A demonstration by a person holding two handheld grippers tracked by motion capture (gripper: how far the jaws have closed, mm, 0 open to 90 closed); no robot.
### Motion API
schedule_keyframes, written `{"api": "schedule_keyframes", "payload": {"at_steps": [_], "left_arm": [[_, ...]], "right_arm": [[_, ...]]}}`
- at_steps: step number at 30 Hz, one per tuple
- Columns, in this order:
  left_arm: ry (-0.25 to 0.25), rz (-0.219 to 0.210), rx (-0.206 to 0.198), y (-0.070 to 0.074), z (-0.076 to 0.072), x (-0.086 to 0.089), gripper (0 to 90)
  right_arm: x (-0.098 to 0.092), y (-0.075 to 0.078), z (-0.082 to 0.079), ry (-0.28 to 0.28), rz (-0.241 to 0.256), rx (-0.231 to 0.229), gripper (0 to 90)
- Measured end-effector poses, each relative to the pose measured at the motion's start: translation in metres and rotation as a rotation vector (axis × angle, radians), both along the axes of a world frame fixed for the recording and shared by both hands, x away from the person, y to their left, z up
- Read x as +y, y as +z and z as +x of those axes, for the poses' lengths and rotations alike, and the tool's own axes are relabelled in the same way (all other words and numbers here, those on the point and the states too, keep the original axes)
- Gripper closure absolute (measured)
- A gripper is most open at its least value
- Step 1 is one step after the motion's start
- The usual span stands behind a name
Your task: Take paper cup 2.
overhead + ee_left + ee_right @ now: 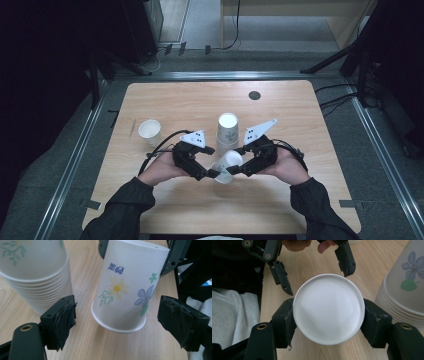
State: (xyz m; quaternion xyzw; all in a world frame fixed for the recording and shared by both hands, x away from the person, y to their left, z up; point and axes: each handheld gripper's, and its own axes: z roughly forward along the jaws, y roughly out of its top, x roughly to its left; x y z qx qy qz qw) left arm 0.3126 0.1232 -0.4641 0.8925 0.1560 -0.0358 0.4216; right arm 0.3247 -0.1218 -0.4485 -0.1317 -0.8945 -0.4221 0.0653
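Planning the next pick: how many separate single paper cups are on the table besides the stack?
2: one lone cup standing at the left, one flowered cup held by the right tongs beside the cup stack.

In the left gripper view, the top edge is cutting off the stack of cups (37,277) and the closed end of the flowered cup (127,290), and the small blue print on that cup is too blurred to read. In the right gripper view, the held cup is facing the camera end-on and hiding its own sides, while the right edge is cropping the stack. In the high view, the cup's flowers are showing too small to tell.
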Motion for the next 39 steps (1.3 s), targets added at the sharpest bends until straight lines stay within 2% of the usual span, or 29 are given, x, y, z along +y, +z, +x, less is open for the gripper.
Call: {"api": "schedule_keyframes", "payload": {"at_steps": [7,12,14,18,21,26,31,34,37,39], "left_arm": [[-0.023,-0.015,0.005,-0.002,-0.004,-0.005,15.3],[-0.028,-0.048,0.002,-0.005,-0.006,-0.006,15.4],[-0.034,-0.039,0.010,-0.007,-0.006,-0.007,15.8],[-0.036,-0.044,-0.002,-0.009,-0.008,-0.006,17.1],[-0.039,-0.038,-0.034,-0.008,-0.009,-0.005,24.8],[-0.050,-0.029,-0.059,-0.007,-0.010,-0.004,29.1],[-0.048,-0.025,-0.046,-0.007,-0.009,-0.002,30.2],[-0.037,-0.030,-0.032,-0.005,-0.007,0.002,30.3],[-0.032,-0.038,-0.009,-0.002,-0.006,0.008,30.6],[-0.037,-0.012,-0.017,0.001,-0.006,0.010,30.6]], "right_arm": [[0.004,0.005,-0.001,0.021,0.034,0.001,35.3],[0.006,0.008,-0.001,0.029,0.052,0.011,35.4],[0.006,0.009,-0.001,0.034,0.059,0.013,35.3],[0.007,0.011,-0.001,0.038,0.071,0.013,35.4],[0.008,0.011,0.000,0.040,0.068,0.026,35.3],[0.009,0.010,0.000,0.039,0.063,0.032,35.4],[0.008,0.009,0.000,0.057,0.064,0.021,33.4],[0.006,0.007,0.000,0.041,0.061,-0.003,25.4],[0.002,0.005,-0.001,0.015,0.070,0.000,22.8],[-0.002,0.003,-0.003,0.002,0.070,0.003,22.8]]}}
